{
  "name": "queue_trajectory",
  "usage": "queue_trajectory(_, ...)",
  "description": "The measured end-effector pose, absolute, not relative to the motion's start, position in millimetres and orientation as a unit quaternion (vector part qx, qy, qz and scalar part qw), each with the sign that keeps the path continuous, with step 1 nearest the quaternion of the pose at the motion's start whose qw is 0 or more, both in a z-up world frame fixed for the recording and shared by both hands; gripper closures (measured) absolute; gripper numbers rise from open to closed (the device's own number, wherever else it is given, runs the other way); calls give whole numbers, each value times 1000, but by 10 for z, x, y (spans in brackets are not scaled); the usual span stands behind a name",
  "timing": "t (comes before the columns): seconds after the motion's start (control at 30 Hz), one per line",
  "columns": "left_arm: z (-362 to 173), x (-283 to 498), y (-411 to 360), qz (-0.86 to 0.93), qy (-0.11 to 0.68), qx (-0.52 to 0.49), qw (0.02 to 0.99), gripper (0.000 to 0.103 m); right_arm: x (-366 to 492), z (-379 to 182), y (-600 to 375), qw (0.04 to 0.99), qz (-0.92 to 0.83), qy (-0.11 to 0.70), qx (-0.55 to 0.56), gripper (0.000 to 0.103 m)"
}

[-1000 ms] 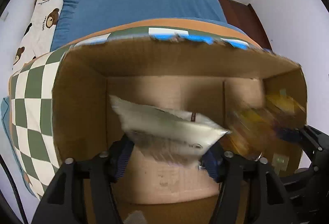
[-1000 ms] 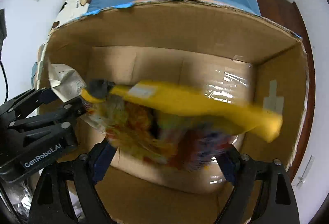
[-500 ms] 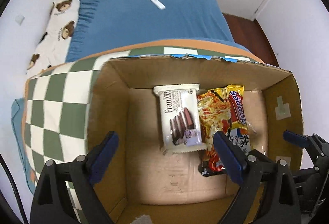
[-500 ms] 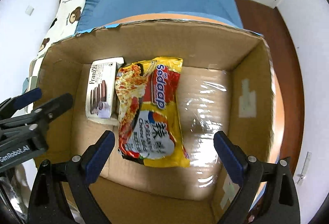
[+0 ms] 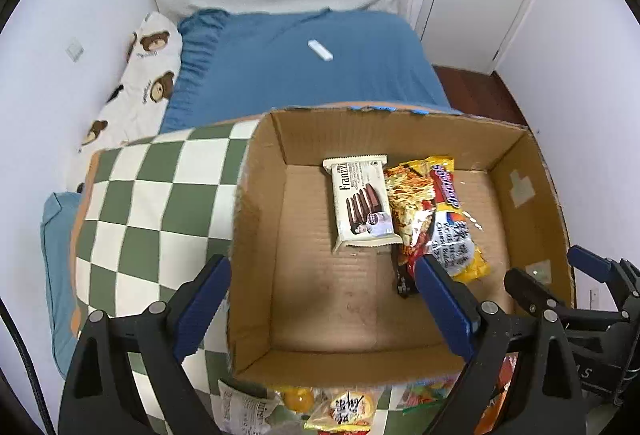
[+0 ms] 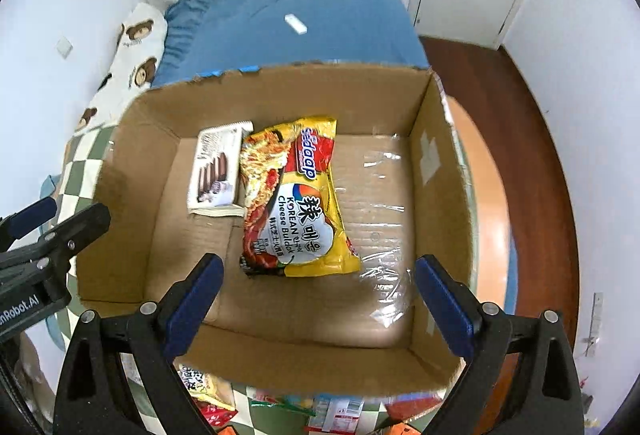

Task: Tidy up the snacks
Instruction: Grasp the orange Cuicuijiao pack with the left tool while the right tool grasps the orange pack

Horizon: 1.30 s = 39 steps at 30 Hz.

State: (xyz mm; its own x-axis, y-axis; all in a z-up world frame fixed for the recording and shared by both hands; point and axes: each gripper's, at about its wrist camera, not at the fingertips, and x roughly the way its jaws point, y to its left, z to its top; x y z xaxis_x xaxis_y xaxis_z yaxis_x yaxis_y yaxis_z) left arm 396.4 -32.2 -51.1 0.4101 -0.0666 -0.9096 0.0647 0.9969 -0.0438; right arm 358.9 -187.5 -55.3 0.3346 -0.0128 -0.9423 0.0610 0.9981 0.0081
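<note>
1. While hovering over the checkered cloth [image 5: 160,195], left gripper [image 5: 320,299] spread wide, nothing between the blue pads, so released.
2. Inside the cardboard box [image 5: 260,235]: flat white Franzzi wafer pack [image 5: 362,203], crisp rectangular wrapper, lying on the corrugated floor, touching its neighbour.
3. Right beside it, glossy crinkly yellow-red noodle packet [image 6: 296,203], puffy pillow shape, partly over the wafer pack's edge.
4. Shiny clear tape [image 6: 384,235] across the box floor further right, rest bare.
5. Right gripper [image 6: 318,299] also gaping, empty.
6. Two snacks in, looks like early days: loose snack packets [image 5: 344,409] below the box's near wall, not yet packed.
</note>
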Motion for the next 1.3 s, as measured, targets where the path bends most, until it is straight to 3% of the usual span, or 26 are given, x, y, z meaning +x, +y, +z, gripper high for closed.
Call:
queue_trajectory(0.33,-37,3373,-237,-53,491,-9,870,9,2989,-11,-1755,858,-33,513,19,4)
queue_trajectory(0.63,-101,2774,-227,-70,492,3,868,9,2324,-32,-1869,855,-25,514,68,4)
queue_trajectory(0.77,-544,2274,-354,-91,533,64,839,9,1895,-372,-2029,832,-25,542,111,5)
queue_trajectory(0.9,-1180,1850,-634,-141,590,150,781,9,1468,-802,-2289,802,-46,575,157,26)
queue_trajectory(1.07,-2136,1420,-1020,-219,664,254,669,9,1099,-1321,-2750,750,-90,612,232,26)
queue_trajectory(1.17,-2530,1285,-1125,-230,684,296,625,10,1005,-1596,-2944,730,-113,621,263,17)
queue_trajectory(1.23,-2675,1275,-1130,-217,687,306,622,38,995,-1808,-3016,715,-122,629,280,17)
queue_trajectory(1.3,-2714,1342,-1075,-204,699,279,626,49,1020,-2029,-3061,704,-132,636,288,17)
